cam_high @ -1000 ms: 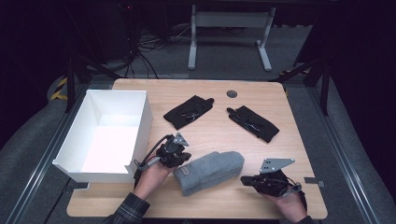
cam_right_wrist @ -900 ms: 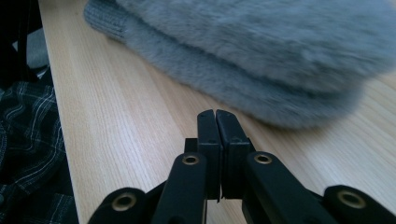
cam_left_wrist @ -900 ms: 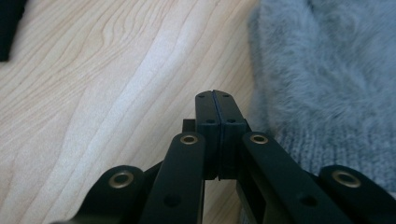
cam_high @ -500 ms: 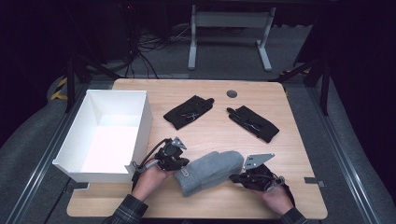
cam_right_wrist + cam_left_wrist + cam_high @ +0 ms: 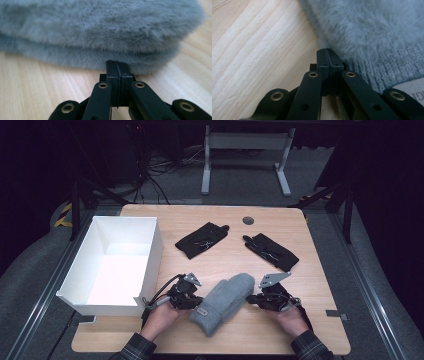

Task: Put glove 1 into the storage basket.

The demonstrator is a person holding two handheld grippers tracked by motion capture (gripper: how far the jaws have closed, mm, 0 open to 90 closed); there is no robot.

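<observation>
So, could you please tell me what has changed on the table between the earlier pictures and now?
The right gripper has slid left across the table until its shut jaws meet the edge of the grey mitten; nothing was gripped or let go. The left gripper stays shut at the mitten's cuff side. The mitten, the two black gloves and the white box lie as before.

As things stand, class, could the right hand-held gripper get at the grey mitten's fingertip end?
Probably yes. The right hand-held gripper already sits at the grey mitten, its shut jaws at the fluffy edge with bare table around. It would need to open before gripping.
</observation>
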